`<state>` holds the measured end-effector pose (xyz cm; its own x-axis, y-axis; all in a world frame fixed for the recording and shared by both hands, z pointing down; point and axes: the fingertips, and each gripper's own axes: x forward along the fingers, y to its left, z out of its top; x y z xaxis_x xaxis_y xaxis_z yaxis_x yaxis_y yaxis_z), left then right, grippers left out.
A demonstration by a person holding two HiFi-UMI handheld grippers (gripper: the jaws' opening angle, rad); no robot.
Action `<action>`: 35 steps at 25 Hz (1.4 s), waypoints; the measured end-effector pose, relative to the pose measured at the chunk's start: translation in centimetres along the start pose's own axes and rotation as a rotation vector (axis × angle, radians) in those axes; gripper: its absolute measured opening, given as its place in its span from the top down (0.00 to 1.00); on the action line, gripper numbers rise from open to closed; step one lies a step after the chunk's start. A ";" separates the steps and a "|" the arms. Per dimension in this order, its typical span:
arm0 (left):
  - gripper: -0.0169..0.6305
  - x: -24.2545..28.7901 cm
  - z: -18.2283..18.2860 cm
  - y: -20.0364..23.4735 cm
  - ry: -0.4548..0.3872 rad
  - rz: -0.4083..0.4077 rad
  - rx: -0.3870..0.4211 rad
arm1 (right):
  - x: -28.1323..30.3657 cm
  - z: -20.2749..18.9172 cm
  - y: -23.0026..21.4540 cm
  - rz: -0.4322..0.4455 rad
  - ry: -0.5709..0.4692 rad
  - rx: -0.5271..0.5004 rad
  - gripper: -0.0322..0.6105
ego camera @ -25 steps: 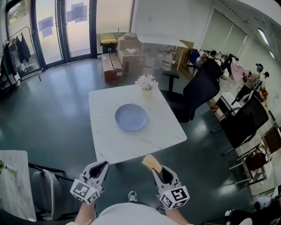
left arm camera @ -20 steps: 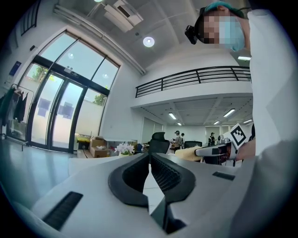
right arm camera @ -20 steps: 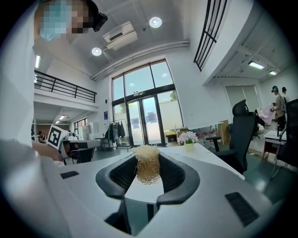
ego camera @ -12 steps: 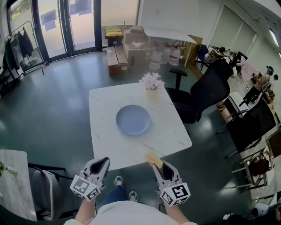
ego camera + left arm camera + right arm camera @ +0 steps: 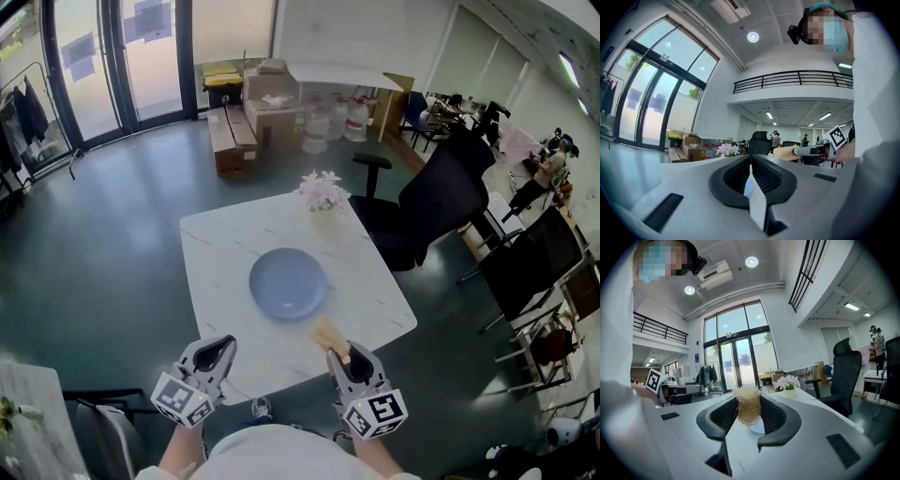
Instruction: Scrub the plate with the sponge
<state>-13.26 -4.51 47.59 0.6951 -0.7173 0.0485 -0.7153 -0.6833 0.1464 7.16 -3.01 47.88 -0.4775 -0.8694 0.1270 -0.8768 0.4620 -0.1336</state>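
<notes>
Right claw [image 5: 343, 354] clamps a tan fibrous sponge [image 5: 328, 336]; the round blue plate [image 5: 288, 282] lies just ahead and leftward on the white marble tabletop [image 5: 220, 244]. Left claw [image 5: 217, 350] closed, empty.

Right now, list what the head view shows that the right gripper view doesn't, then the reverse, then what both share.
Head view only: the whole round face of the blue plate at the middle of the white table, and the marker cube of the right gripper. Right gripper view only: the ceiling lights and the balcony railing. Both: the sponge clamped in the right gripper's jaws, the table, the flowers, the black office chair.
</notes>
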 end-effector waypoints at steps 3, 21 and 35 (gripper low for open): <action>0.91 0.8 0.1 2.4 0.000 -0.016 -0.004 | 1.7 0.0 0.1 -0.030 0.002 -0.003 0.73; 0.91 9.3 -0.4 8.7 0.039 -0.025 0.020 | 10.0 0.6 -5.1 -0.041 0.041 -0.001 0.73; 0.91 15.6 -3.9 12.4 0.114 0.075 -0.002 | 13.0 0.5 -9.3 0.000 0.070 0.012 0.73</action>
<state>-10.97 -23.66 54.07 0.6438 -0.7458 0.1712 -0.7652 -0.6283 0.1405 9.20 -18.68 50.29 -0.4804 -0.8549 0.1957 -0.8764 0.4591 -0.1455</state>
